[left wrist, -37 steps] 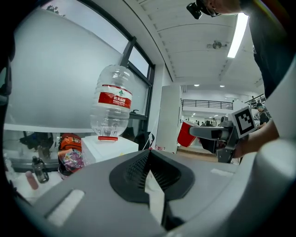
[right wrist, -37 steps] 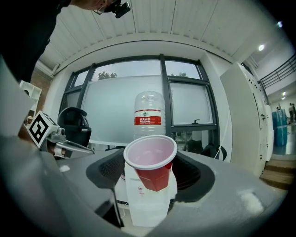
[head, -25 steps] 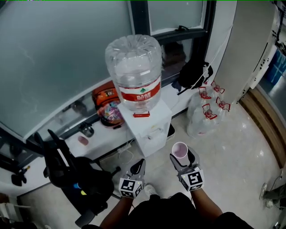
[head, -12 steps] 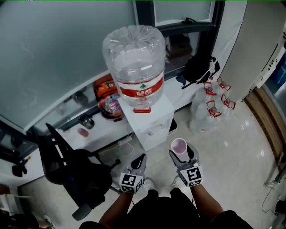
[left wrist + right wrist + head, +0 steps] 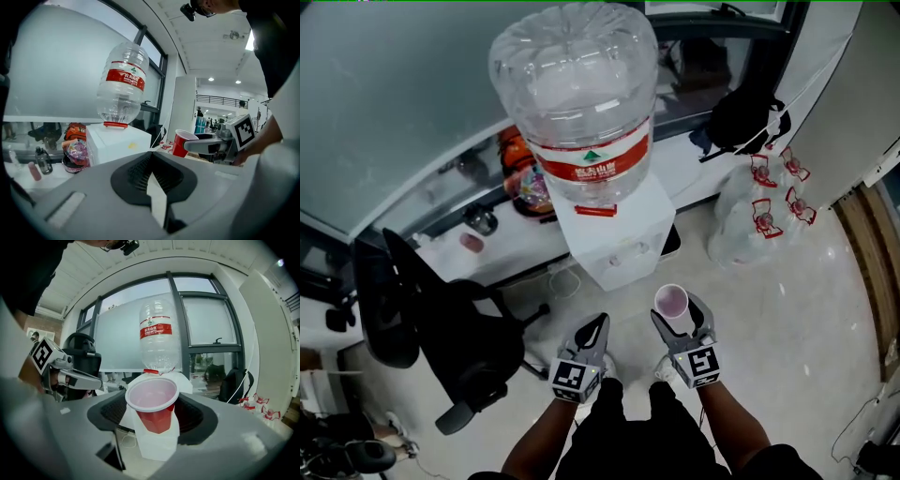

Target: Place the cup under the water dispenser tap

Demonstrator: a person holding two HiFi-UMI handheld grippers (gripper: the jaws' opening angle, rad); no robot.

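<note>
The person stands with two grippers held out in front. The left gripper [image 5: 597, 325] has its jaws pressed together and there is nothing in it. It hangs in the air beside the other one, a little apart.

The right gripper [image 5: 679, 317] has its jaws spread wide, one on each side of the cup [image 5: 672, 300], and they squeeze it tight. So the cup is up in the air in that gripper, not standing on anything. It stands straight up with its mouth to the ceiling. It is red on the outside and pale inside, with a white rim all round. It looks empty.

Just past the cup is the water dispenser [image 5: 617, 234], a white box. It lies ahead of the cup and a bit to the left. The cup is near the front of the box but does not touch it. I cannot see the tap well; it is too small from here. I think the cup has to go forward and a bit left, kept straight up, to get under it. The right hand is the nearer one, and it has the cup.

On top of the box sits a big clear bottle [image 5: 577, 94], upside down, with a red label.

Farther back is a long window ledge [image 5: 487, 255].
</note>
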